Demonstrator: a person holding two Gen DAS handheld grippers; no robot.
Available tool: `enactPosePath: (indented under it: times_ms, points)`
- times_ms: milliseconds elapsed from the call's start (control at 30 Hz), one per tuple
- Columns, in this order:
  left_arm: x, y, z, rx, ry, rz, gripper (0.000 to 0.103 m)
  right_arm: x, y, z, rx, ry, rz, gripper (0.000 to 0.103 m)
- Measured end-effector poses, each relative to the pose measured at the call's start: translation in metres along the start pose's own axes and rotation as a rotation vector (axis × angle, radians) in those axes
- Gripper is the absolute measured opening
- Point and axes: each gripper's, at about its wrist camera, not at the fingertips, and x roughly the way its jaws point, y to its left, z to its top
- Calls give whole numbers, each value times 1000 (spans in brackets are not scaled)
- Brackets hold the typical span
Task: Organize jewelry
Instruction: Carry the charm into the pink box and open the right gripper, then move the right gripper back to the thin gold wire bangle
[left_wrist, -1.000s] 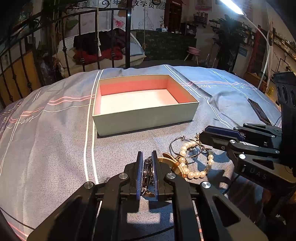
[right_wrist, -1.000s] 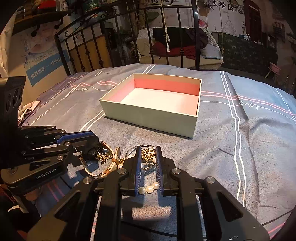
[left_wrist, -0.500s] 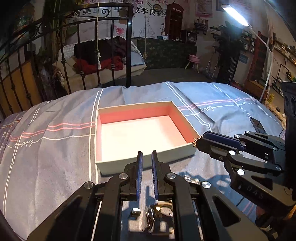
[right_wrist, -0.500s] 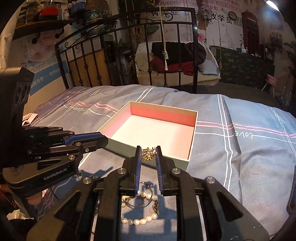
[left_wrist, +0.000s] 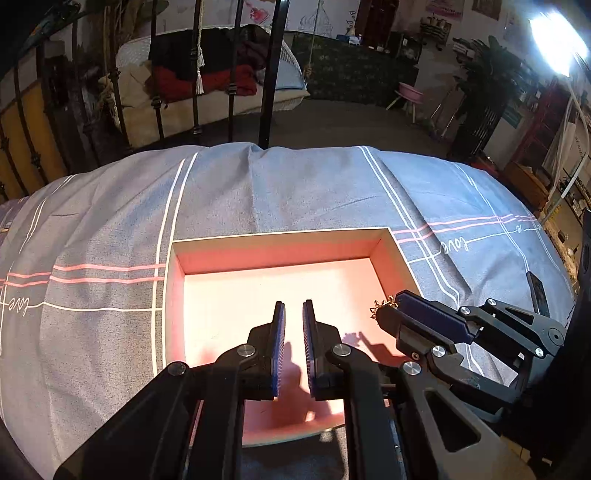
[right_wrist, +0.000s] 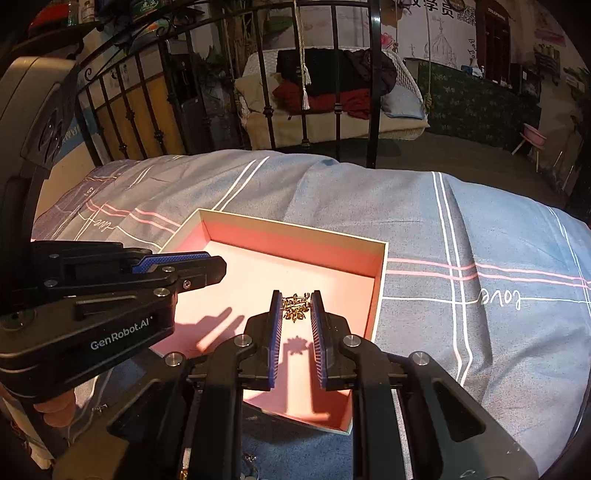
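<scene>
An open box (left_wrist: 280, 236) with a pink inside and pale outer walls lies on the bedspread. My left gripper (left_wrist: 293, 306) hovers over its floor, shut, and I see nothing between its blue pads (left_wrist: 280, 332). In the right wrist view the left gripper (right_wrist: 218, 267) reaches in from the left over the box (right_wrist: 295, 225). My right gripper (right_wrist: 295, 295) is shut on a small gold leafy ornament (right_wrist: 295, 308), held above the box's right half. The ornament's shadow falls on the pink floor. In the left wrist view the ornament (left_wrist: 380, 308) sticks out of the right gripper (left_wrist: 386, 315).
The grey-blue bedspread (left_wrist: 110, 229) with white and pink lines surrounds the box. A black iron bed frame (right_wrist: 371, 110) stands at its far edge. A dark flat object (left_wrist: 537, 291) lies on the bed at the right. A person's finger (right_wrist: 55, 410) shows under the left gripper.
Both grippers have moved forward from the jewelry pile to above the box. The right one carries the gold ornament along. The pearl bracelet and the pile have dropped out of view.
</scene>
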Motion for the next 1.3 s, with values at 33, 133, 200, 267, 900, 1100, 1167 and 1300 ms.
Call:
enactPosePath:
  times_ms: [33, 133, 200, 267, 900, 1100, 1167, 1300]
  points:
    - [4, 1, -1, -4, 17, 2, 10, 4, 1, -1, 1, 11, 0, 16]
    - [15, 5, -2, -6, 50, 2, 10, 14, 1, -5, 1, 44, 1, 16]
    - [19, 5, -3, -4, 64, 2, 10, 19, 3, -7, -3, 63, 0, 16]
    - [23, 7, -4, -7, 76, -1, 10, 23, 3, -10, -6, 74, 0, 16]
    - [-11, -3, -4, -17, -14, -13, 86, -16, 16, -18, -47, -63, -42, 97]
    - [-59, -6, -34, 6, -97, -27, 96, -62, 4, -46, -9, -123, -56, 97]
    - [-70, -8, -54, 19, -107, -26, 96, -71, 0, -64, 6, -111, -52, 97]
    - [-81, -11, -103, 48, -113, -35, 96, -79, 0, -103, 17, -55, -23, 97]
